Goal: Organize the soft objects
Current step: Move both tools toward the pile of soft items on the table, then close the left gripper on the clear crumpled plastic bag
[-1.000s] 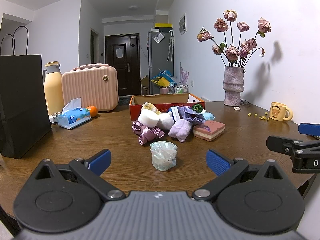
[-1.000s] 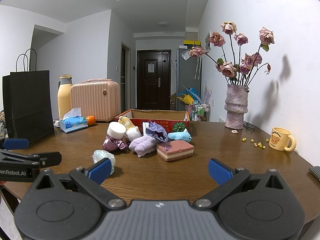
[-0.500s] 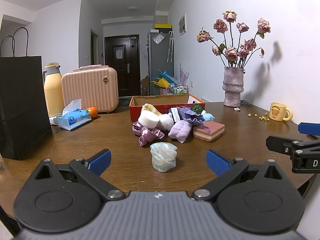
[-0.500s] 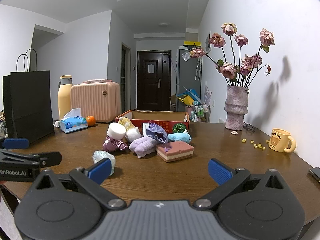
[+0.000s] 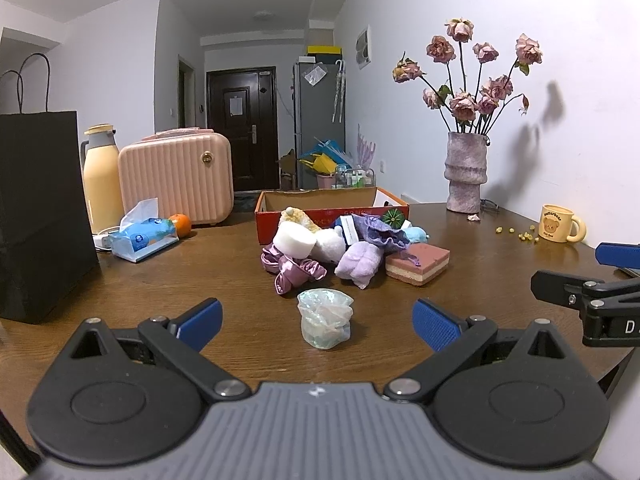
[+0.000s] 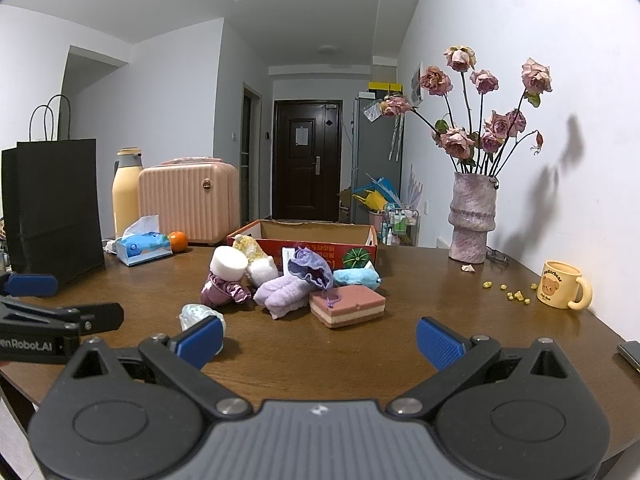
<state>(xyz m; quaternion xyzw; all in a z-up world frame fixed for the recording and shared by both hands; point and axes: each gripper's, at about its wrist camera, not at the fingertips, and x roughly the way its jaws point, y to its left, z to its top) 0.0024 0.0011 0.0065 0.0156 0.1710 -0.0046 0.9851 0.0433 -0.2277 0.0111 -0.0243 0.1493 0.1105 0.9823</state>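
Hovering above table (image 5: 168, 280), left claw (image 5: 316, 322) spread, crumpled bag (image 5: 325, 323) ahead; right claw (image 6: 320, 338) spread, empty.

The left gripper (image 6: 60, 320), seen at the left edge of the right wrist view, carries white lettering of which "enRobot.AI" is readable, while print on the yellow mug (image 6: 562, 290) and red box (image 6: 320, 250) is too small to read.

A brown wooden table (image 5: 200, 280) is stretching ahead of the jaws. White walls (image 5: 520, 8) are enclosing a hallway that is leading straight ahead to a dark door (image 5: 242, 128), with a grey fridge (image 5: 320, 120) standing just right of it. A ceiling light (image 6: 328, 49) is sitting overhead, unlit.
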